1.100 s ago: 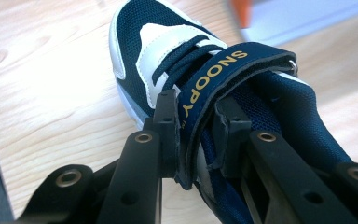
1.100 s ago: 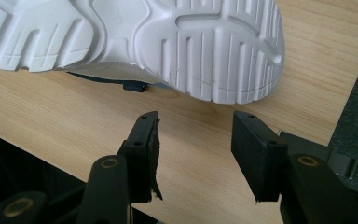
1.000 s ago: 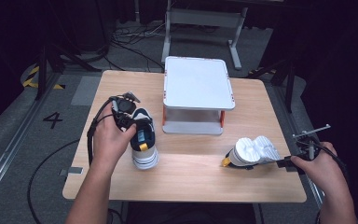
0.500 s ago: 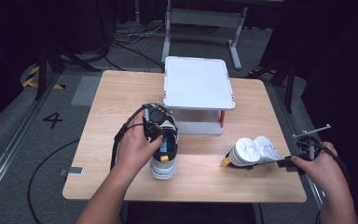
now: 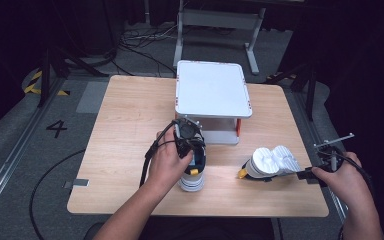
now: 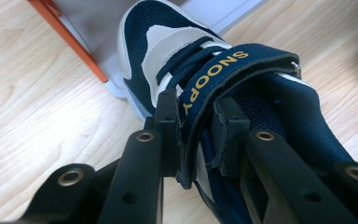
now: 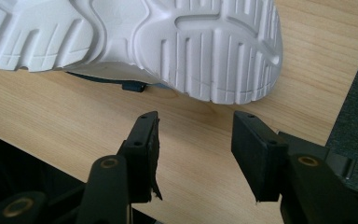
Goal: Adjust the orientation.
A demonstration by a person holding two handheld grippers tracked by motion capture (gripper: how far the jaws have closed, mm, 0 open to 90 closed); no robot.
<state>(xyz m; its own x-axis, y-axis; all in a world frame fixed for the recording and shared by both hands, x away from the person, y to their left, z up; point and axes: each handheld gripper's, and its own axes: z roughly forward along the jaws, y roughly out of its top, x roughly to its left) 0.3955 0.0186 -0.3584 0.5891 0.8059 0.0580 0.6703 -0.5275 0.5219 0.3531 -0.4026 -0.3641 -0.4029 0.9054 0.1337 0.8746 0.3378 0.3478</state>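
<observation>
High view: the left tool has carried the navy sneaker rightward to the near middle of the tabletop, below the white stand. Left gripper view: its pads clamp the "SNOOPY" strap. Right gripper view: the right tool stands wide and empty, unmoved, near the overturned sneaker.

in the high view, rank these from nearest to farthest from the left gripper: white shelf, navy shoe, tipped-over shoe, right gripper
1. navy shoe: clamped by its strap in the left gripper, front middle of the table.
2. white shelf: just behind it.
3. tipped-over shoe: off to the right, sole showing.
4. right gripper: past that shoe, at the table's right edge.
</observation>
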